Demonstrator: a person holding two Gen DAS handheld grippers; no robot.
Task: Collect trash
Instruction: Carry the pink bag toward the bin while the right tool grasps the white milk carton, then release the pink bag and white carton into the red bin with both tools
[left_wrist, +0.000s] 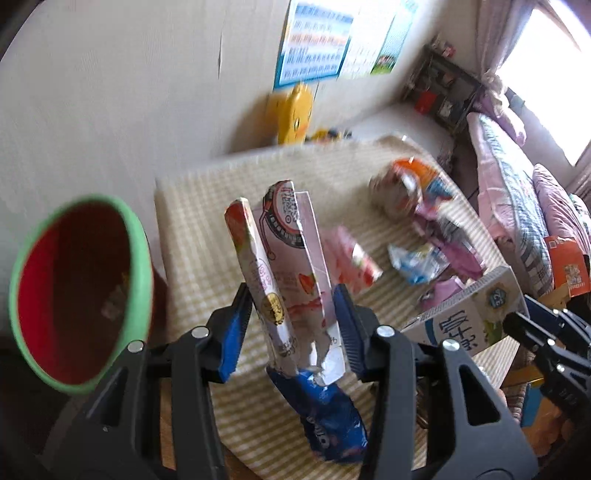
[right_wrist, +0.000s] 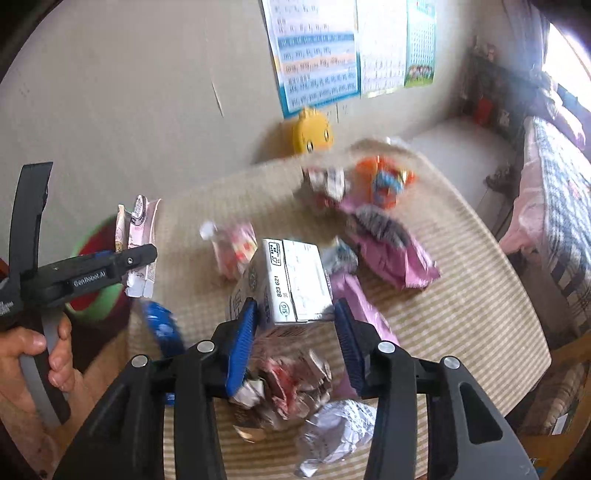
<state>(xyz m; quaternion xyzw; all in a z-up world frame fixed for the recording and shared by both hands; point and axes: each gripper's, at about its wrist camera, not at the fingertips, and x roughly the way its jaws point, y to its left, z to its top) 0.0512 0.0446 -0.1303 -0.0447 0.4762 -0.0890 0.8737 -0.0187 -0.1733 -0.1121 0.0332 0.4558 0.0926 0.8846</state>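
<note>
A: What carries it all?

B: A tabletop (right_wrist: 461, 295) under a cream checked cloth, pushed against the wall. Just off its left edge stands a red bin with a green rim (left_wrist: 79, 291), mouth tilted toward the left camera.

A: And the trash?

B: Near the far edge lie an orange wrapper (right_wrist: 388, 181) and a purple bag (right_wrist: 391, 254), blurred. Toward the middle sits a small pink carton (left_wrist: 351, 258). At the near edge are crumpled foil (right_wrist: 332, 432) and a blue packet (left_wrist: 328, 417).

A: The left tool?

B: The left tool (left_wrist: 293, 325) pinches a flattened pink carton (left_wrist: 284, 266), held upright above the tabletop's near left corner, beside the bin. A hand (right_wrist: 33, 354) grips its handle.

A: The right one?

B: The right tool (right_wrist: 295, 332) is pressed on a white milk box (right_wrist: 291, 280), blue pads (right_wrist: 242, 343) at both sides, raised over the near middle of the tabletop.
</note>
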